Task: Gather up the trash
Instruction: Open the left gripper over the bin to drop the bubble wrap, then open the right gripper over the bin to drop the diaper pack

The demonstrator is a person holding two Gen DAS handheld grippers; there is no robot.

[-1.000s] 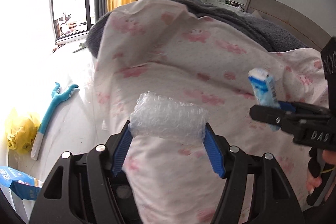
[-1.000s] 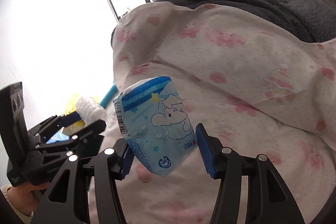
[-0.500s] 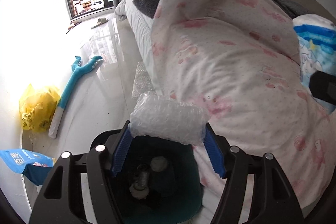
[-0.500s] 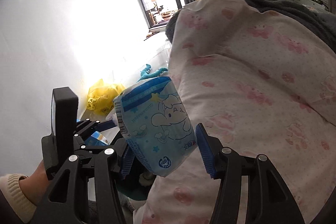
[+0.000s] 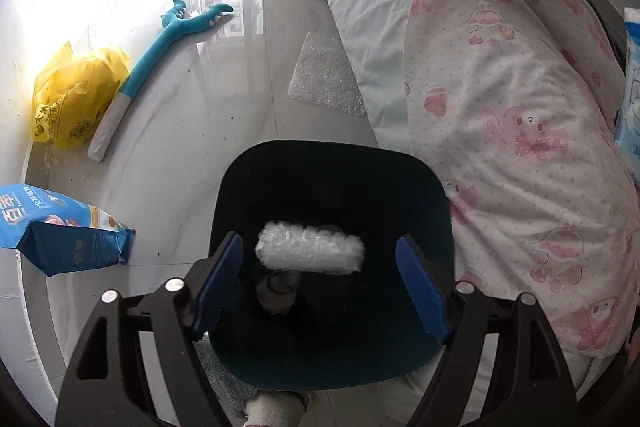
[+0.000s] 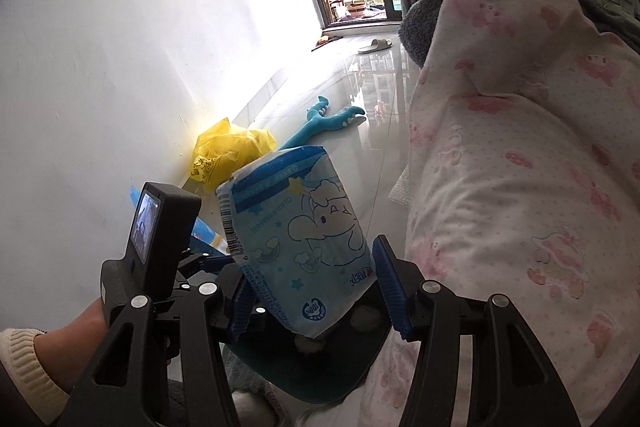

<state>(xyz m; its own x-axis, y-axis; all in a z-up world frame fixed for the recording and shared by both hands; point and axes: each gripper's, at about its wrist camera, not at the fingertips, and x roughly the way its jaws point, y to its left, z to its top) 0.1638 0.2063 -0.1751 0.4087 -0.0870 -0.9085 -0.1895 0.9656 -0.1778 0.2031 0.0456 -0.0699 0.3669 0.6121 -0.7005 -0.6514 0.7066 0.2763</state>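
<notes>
While the left gripper [image 5: 320,283] hangs directly above the dark teal trash bin [image 5: 424,359], its two blue-padded fingers [image 5: 218,283] stand wide apart with nothing between them. The roll of bubble wrap [image 5: 310,253] sits in the gap over the bin's mouth, clear of both pads, with space showing on either side; whether it is still in the air or lying on the contents cannot be told from the left wrist view. Some pale crumpled items [image 5: 278,293] lie at the bottom of the bin. The right gripper [image 6: 312,301] is clamped on a blue-and-white tissue pack [image 6: 296,247] printed with a cartoon elephant; the pack is tilted, its lower part caught between the pads, and it is held above the bin's near edge [image 6: 320,383]. The bin stands on the glossy floor, pressed against the side of the bed, where a pink-patterned quilt [image 5: 512,115] drapes down just beside the bin's rim. On the floor beyond the bin, a flat sheet of bubble wrap [image 5: 326,79] lies against the mattress edge. Farther from the bin, toward the wall, lie a teal long-handled toy [image 5: 160,43], a yellow plastic bag [image 5: 74,95] and a blue snack bag [image 5: 60,231].
</notes>
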